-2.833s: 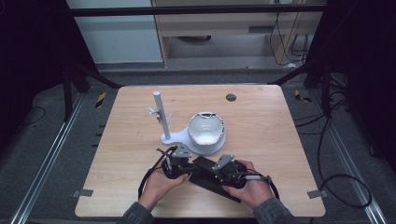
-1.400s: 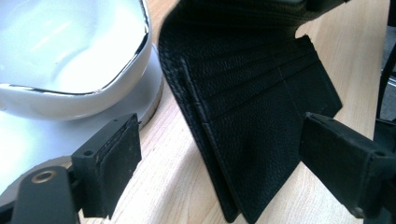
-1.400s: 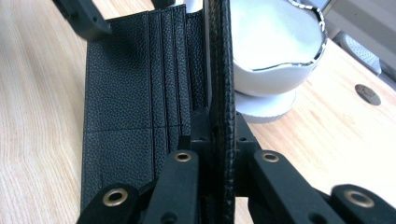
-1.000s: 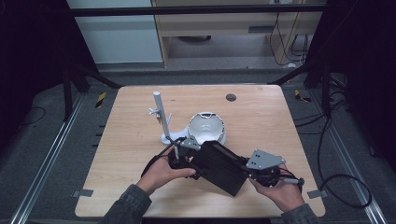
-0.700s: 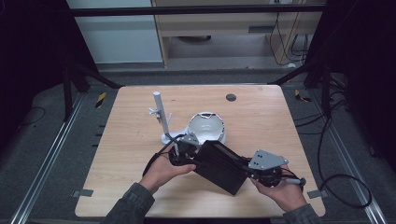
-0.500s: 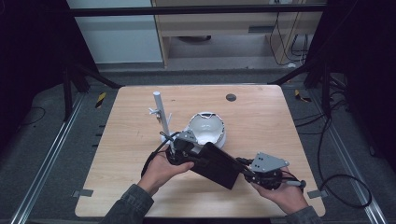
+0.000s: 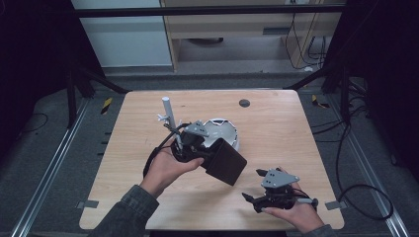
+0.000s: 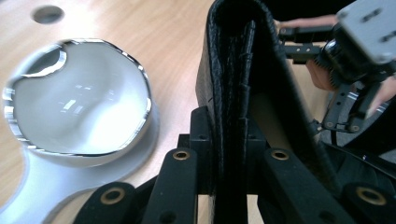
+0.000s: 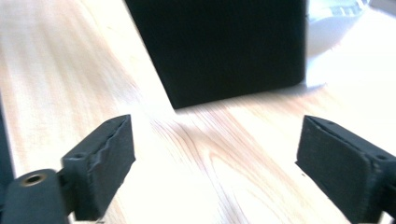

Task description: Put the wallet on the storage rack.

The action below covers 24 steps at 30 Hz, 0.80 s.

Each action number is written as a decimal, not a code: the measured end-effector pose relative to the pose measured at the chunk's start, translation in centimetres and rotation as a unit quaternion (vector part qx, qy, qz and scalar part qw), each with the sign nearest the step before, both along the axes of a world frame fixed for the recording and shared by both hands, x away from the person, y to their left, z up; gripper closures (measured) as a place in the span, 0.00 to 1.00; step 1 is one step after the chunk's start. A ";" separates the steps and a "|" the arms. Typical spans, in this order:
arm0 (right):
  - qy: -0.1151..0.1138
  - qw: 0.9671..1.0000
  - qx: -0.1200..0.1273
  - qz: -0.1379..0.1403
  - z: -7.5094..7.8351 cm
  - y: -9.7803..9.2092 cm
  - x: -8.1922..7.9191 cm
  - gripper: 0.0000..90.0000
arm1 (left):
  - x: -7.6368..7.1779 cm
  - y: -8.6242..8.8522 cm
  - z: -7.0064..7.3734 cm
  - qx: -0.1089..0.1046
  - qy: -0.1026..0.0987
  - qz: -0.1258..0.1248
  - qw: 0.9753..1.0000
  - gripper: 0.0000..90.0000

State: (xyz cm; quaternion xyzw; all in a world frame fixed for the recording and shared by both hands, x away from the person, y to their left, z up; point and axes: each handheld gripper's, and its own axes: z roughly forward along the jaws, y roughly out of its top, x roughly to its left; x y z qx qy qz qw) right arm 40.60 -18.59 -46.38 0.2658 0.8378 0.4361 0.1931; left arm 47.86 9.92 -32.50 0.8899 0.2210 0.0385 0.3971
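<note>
We clamp our left gripper [image 7: 210,153] on a black, grained leather wallet [image 7: 226,162], folded; our right gripper [image 7: 252,200] gapes near the table's [image 7: 276,123] front edge.

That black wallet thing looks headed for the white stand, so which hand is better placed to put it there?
The left. The left gripper is already shut on the black wallet, right beside the white stand. The right gripper is open, holds nothing and sits apart, nearer the table's front edge.
</note>
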 end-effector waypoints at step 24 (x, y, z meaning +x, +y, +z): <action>0.095 0.980 -0.008 -0.174 -4.3 -3.5 3.3 0.07 | 0.2 0.5 4.1 0.023 -0.033 0.023 0.999 0.89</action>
